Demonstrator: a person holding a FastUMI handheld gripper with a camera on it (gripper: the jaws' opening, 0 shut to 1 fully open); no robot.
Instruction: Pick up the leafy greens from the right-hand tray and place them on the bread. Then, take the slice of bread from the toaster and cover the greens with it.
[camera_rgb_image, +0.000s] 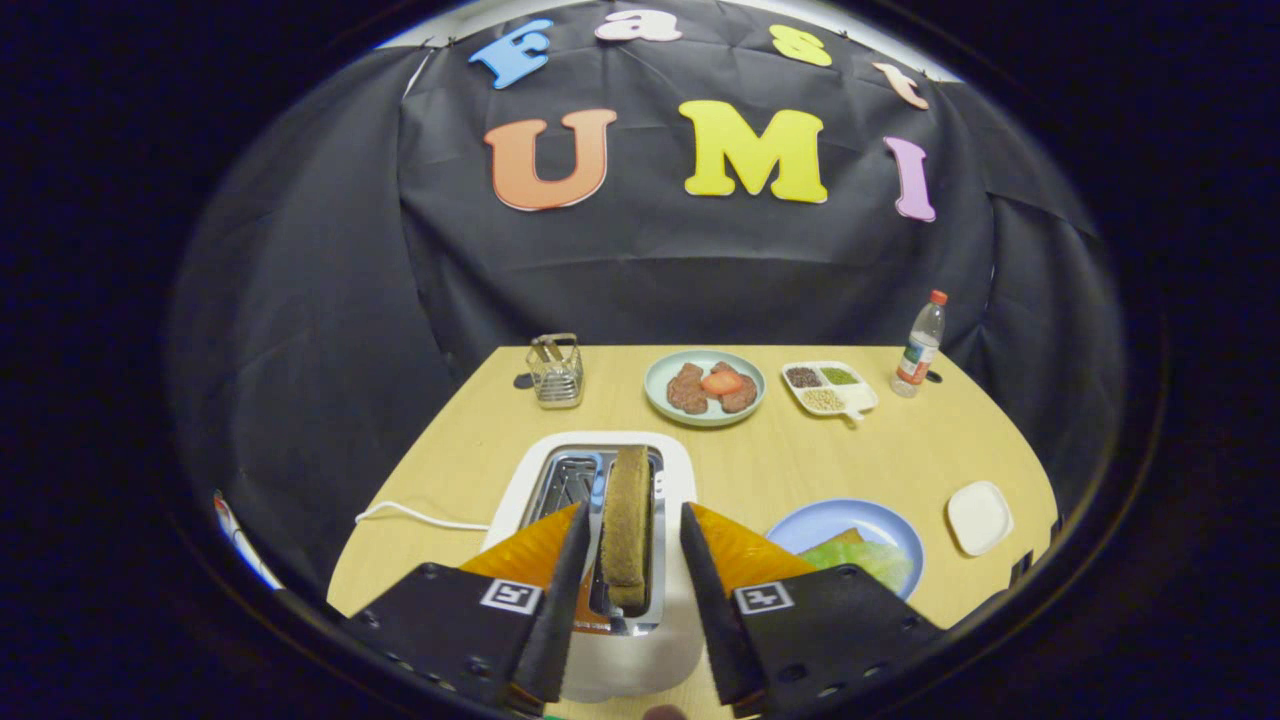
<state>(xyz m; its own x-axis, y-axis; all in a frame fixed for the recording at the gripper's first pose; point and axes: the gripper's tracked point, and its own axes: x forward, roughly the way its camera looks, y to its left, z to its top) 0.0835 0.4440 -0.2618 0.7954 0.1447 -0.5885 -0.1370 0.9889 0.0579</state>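
Observation:
A brown slice of bread (627, 525) stands upright in the right slot of the white toaster (600, 560). My gripper (632, 560) is open above the toaster, and the slice sits in the gap between its two fingers (560, 600) without either one touching it. To the right of the toaster a blue plate (850, 525) holds a slice of bread with leafy greens (865, 558) lying on it, partly hidden behind my right finger.
A small white tray (979, 516) lies right of the blue plate. At the table's back stand a glass holder (556, 372), a green plate of meat and tomato (705, 387), a divided dish of seeds (828, 388) and a bottle (920, 345). The toaster's white cord (410, 515) runs left.

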